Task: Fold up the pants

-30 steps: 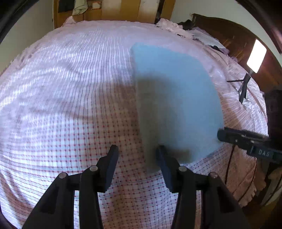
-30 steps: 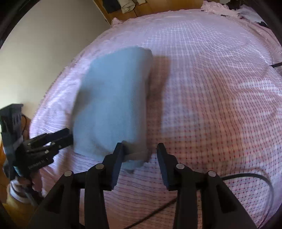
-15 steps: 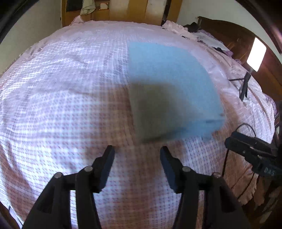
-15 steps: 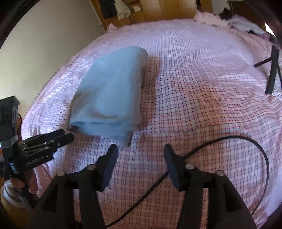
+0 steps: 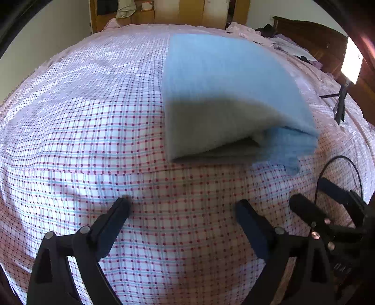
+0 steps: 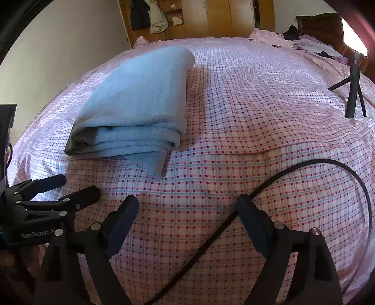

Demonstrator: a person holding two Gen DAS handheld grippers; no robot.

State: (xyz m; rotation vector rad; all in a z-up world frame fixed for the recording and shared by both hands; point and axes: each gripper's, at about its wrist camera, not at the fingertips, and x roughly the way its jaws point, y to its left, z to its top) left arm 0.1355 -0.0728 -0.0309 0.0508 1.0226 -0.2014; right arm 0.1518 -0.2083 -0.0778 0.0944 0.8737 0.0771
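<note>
The light blue pants point(image 5: 222, 93) lie folded in a thick stack on the pink checked bed; they also show in the right wrist view point(image 6: 138, 103), with layered edges facing me. My left gripper point(image 5: 182, 208) is open and empty, hovering short of the stack's near edge. My right gripper point(image 6: 187, 206) is open and empty, to the right of and nearer than the stack. The left gripper point(image 6: 79, 187) shows at the lower left of the right wrist view, and the right gripper point(image 5: 328, 199) at the lower right of the left wrist view.
A black cable point(image 6: 304, 169) loops over the bed point(image 6: 257, 105) by my right gripper. A small tripod with a light point(image 6: 354, 89) stands at the right. Wooden wardrobes point(image 6: 211, 18) and a dark headboard point(image 5: 311, 35) are behind the bed.
Both grippers let go of the pants' near edge, opened wide and pulled back toward me. The folded stack now lies free on the bed.
</note>
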